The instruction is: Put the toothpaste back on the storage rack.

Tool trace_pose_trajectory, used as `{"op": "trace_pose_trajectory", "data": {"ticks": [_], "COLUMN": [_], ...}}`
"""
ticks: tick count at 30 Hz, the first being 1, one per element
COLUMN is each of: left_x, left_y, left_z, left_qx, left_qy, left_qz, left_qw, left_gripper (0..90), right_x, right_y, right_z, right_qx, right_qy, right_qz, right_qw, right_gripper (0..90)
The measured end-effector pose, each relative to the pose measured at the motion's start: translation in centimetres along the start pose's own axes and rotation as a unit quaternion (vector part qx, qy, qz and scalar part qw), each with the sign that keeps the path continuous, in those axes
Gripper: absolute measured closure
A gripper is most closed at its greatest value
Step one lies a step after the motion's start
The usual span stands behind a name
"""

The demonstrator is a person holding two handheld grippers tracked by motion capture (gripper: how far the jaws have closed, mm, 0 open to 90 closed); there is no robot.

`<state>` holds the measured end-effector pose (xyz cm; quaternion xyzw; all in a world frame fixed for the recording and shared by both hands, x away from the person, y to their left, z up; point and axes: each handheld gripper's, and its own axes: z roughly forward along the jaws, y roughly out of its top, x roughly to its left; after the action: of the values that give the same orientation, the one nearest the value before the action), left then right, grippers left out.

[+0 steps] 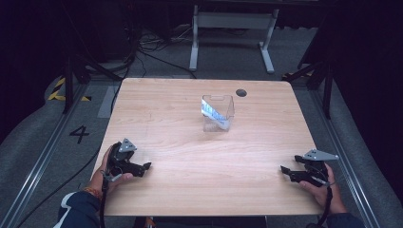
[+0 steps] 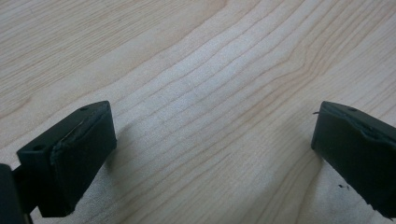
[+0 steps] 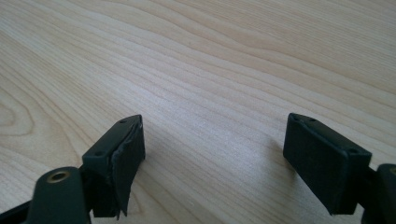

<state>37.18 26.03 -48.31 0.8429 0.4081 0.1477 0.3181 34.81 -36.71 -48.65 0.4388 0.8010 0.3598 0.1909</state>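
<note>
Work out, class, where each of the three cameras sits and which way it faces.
High view: above the person's side, looking forward and down on the pale wooden table; both hands show.
Left gripper view: rides the left hand-held gripper, facing bare tabletop past open black jaws.
Right gripper view: rides the right hand-held gripper, likewise.
Shared: all show the tabletop's wood grain.

Clear plastic container, upright mid-table, holding what looks like a tilted blue-white packet

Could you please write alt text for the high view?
A clear plastic box holding a blue-and-white packet stands on a light wooden table. Nearer the person, the black left gripper and black right gripper rest apart, holding nothing.
</note>
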Motion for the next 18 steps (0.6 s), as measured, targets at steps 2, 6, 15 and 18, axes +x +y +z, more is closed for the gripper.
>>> {"op": "trace_pose_trajectory", "data": {"ticks": [2, 6, 15, 18], "left_x": [0.01, 0.04, 0.21, 0.21], "left_y": [0.01, 0.04, 0.11, 0.12], "left_z": [0.00, 0.00, 0.08, 0.08], "left_qx": [0.000, 0.001, -0.003, -0.003], "left_qy": [0.000, 0.001, 0.004, 0.004], "left_qz": [0.001, 0.001, 0.010, 0.010], "left_qw": [1.0000, 1.0000, 0.9999, 0.9999], "left_gripper": [0.3, 0.1, 0.1, 0.1], "right_x": [0.00, 0.00, 0.00, 0.00], "right_y": [0.00, 0.00, 0.00, 0.00], "right_z": [0.00, 0.00, 0.00, 0.00], "right_qx": [0.000, 0.000, 0.000, 0.000], "right_qy": [0.000, 0.000, 0.000, 0.000], "right_qz": [0.000, 0.000, 0.000, 0.000], "right_qw": [1.0000, 1.0000, 1.0000, 1.0000], "right_gripper": [21.3, 21.4, 21.3, 21.3]}}
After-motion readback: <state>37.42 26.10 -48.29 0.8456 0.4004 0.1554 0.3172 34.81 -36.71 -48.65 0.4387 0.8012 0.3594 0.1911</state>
